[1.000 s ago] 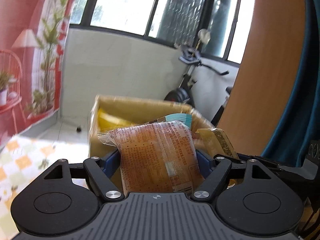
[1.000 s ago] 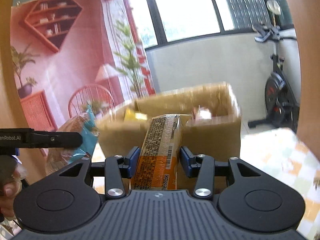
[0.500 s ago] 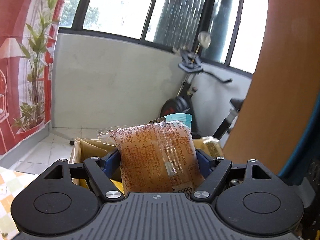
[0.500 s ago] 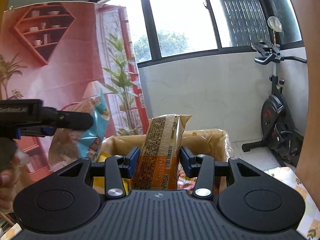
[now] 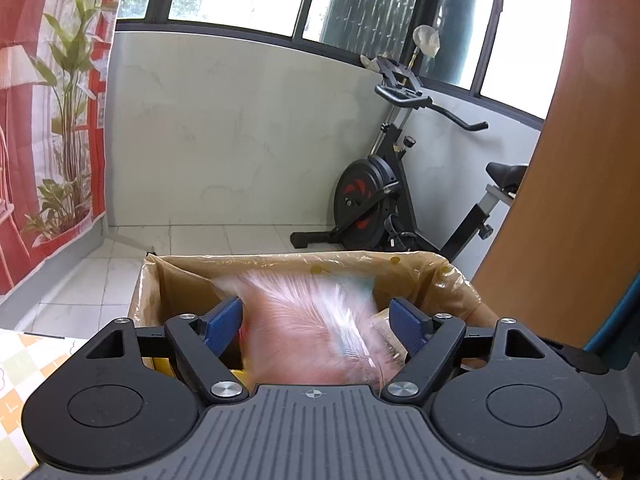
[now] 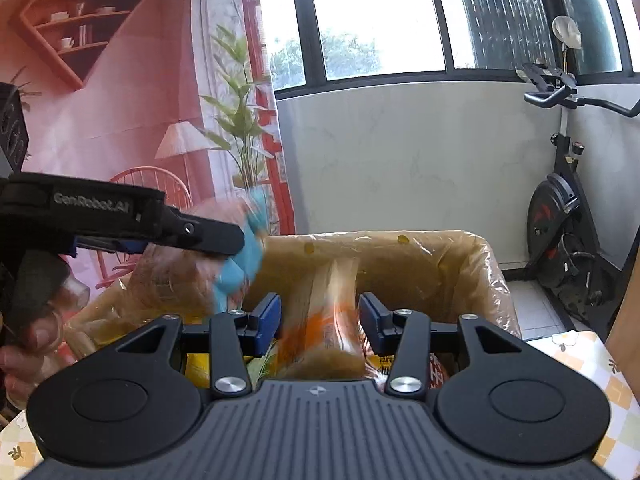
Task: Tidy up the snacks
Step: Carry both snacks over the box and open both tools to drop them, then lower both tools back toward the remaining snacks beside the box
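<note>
An open cardboard box (image 5: 280,266) lined with clear plastic lies just below both grippers. My left gripper (image 5: 316,326) hangs over it and its jaws are opening. A clear orange-pink snack packet (image 5: 308,332) with a teal end sits blurred between the blue pads, loose from both. In the right wrist view the same packet (image 6: 244,256) drops from the left gripper (image 6: 224,240) above the box (image 6: 492,276). My right gripper (image 6: 320,320) stands over the box too. A narrow orange snack bag (image 6: 328,320) is blurred between its pads, slipping downward with small gaps beside it.
Yellow packets (image 5: 164,364) lie inside the box. A checkered tablecloth (image 6: 592,364) shows at the lower corners. An exercise bike (image 5: 372,196) stands by the white wall behind the box. A brown panel (image 5: 580,200) rises on the right. A hand (image 6: 24,340) holds the left gripper.
Both grippers have moved forward until they hang over the box. The left jaws have widened. Both packets, sharp and upright before, now blur and sink toward the box.
</note>
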Available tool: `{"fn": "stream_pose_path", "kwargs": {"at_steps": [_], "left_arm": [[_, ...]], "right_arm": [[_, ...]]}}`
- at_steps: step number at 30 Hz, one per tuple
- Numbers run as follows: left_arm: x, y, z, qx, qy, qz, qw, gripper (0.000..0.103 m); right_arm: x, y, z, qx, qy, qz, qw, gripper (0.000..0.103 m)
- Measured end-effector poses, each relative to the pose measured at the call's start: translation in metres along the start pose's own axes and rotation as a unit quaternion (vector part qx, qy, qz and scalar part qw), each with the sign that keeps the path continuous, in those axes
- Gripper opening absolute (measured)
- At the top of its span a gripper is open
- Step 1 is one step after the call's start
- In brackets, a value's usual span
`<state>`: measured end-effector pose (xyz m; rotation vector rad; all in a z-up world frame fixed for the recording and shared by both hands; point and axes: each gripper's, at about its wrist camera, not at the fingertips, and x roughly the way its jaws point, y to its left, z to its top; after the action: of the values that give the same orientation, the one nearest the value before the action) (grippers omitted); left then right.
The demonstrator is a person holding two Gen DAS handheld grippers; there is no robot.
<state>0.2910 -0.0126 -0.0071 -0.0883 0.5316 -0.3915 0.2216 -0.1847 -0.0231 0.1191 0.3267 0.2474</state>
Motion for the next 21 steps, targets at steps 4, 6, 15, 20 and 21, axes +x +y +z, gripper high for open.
{"fn": "stream_pose_path", "kwargs": {"at_steps": [4, 6, 15, 20, 21], "left_arm": [[-0.013, -0.004, 0.003, 0.009, -0.012, 0.011, 0.9998, 0.087], [-0.024, -0.008, 0.003, 0.017, -0.02, 0.017, 0.9995, 0.087], [-0.085, -0.013, -0.019, 0.031, -0.045, 0.051, 0.9972, 0.087], [-0.115, -0.007, -0.041, 0.037, -0.047, 0.075, 0.9954, 0.087], [-0.121, -0.005, -0.047, 0.037, -0.047, 0.08, 0.995, 0.087]], "right_arm": [[-0.006, 0.003, 0.002, 0.002, -0.005, -0.007, 1.0, 0.054], [-0.012, 0.006, 0.002, -0.001, -0.007, -0.011, 1.0, 0.054], [-0.061, 0.018, -0.007, 0.001, -0.016, -0.031, 0.999, 0.054], [-0.088, 0.024, -0.02, 0.002, -0.016, -0.04, 0.999, 0.054], [-0.093, 0.026, -0.023, 0.003, -0.015, -0.041, 0.999, 0.054]]}}
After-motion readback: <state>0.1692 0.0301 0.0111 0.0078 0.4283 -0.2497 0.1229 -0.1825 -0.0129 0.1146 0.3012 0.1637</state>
